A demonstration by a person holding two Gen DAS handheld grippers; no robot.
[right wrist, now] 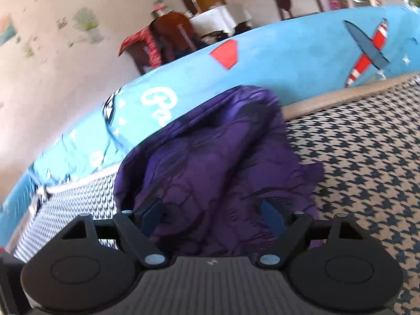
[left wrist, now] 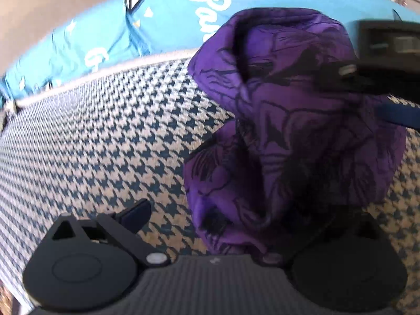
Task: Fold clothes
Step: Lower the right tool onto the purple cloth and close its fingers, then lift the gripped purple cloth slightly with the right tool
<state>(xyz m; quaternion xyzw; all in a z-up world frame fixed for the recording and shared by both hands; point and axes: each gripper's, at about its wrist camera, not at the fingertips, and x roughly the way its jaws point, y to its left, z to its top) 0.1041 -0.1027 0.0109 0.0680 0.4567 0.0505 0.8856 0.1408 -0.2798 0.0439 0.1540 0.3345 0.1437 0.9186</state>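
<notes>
A purple garment (left wrist: 288,131) with black floral print sits bunched in a tall heap on a houndstooth cover (left wrist: 105,131). My left gripper (left wrist: 212,210) is open. Its left finger (left wrist: 136,215) is bare over the cover, and its right finger is hidden under the cloth. My right gripper (left wrist: 372,92) reaches into the heap from the right in the left wrist view. In its own view the right gripper (right wrist: 212,210) is open, and the purple garment (right wrist: 215,162) fills the gap between its blue fingers (right wrist: 152,215). The cloth is blurred.
The houndstooth cover (right wrist: 367,170) extends to the right. Beyond its pale edge lies a blue sheet (right wrist: 288,52) with aeroplane prints and white lettering. Behind it are a patterned wall (right wrist: 65,52), wooden chairs (right wrist: 168,34) and a white-clothed table (right wrist: 215,18).
</notes>
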